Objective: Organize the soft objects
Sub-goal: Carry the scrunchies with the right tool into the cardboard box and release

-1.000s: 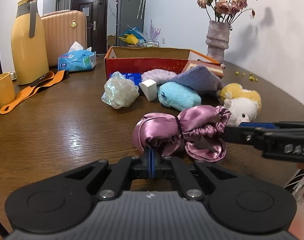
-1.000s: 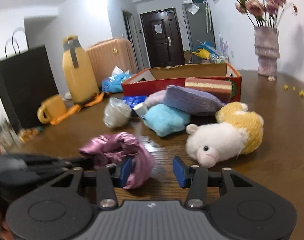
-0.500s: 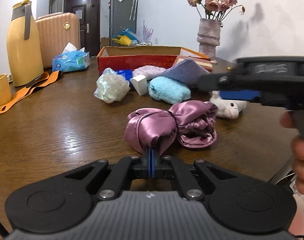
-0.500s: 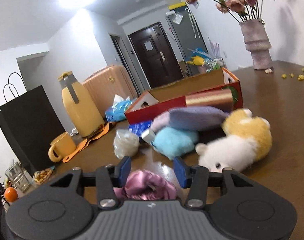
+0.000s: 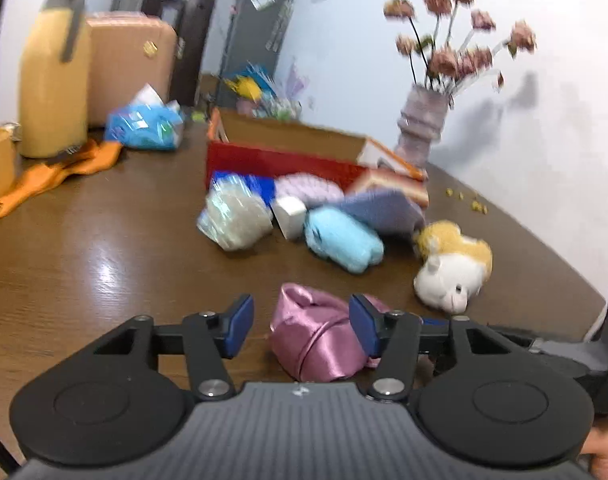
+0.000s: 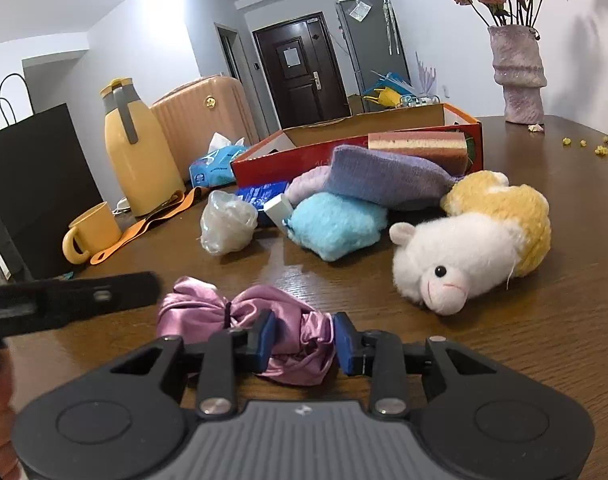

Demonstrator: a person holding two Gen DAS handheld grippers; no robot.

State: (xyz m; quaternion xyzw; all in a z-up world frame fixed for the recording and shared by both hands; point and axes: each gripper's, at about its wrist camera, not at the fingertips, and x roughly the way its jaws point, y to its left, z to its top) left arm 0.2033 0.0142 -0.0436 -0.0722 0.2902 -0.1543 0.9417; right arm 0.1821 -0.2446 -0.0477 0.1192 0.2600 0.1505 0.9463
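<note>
1 pink satin scrunchie [image 6: 243,320] near | 1 plush sheep [image 6: 472,248] right | 1 blue fluffy pad [image 6: 336,228] | 1 purple knit cloth [image 6: 384,176] | 1 sponge [image 6: 420,144] | 1 plastic bag [image 6: 225,224] | 1 red box [image 6: 344,140] far | 1 yellow jug [image 6: 131,148] left | 1 mug [image 6: 91,232] | 1 vase [image 6: 518,76] far right | 1 suitcase [image 6: 203,120] | 1 tissue pack [image 6: 215,160]

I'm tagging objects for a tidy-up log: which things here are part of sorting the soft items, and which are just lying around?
Part of the job:
pink satin scrunchie, between the pads of the right claw
plush sheep
blue fluffy item
purple knit cloth
red box

Lying about:
yellow jug
yellow mug
vase of flowers
tissue pack
</note>
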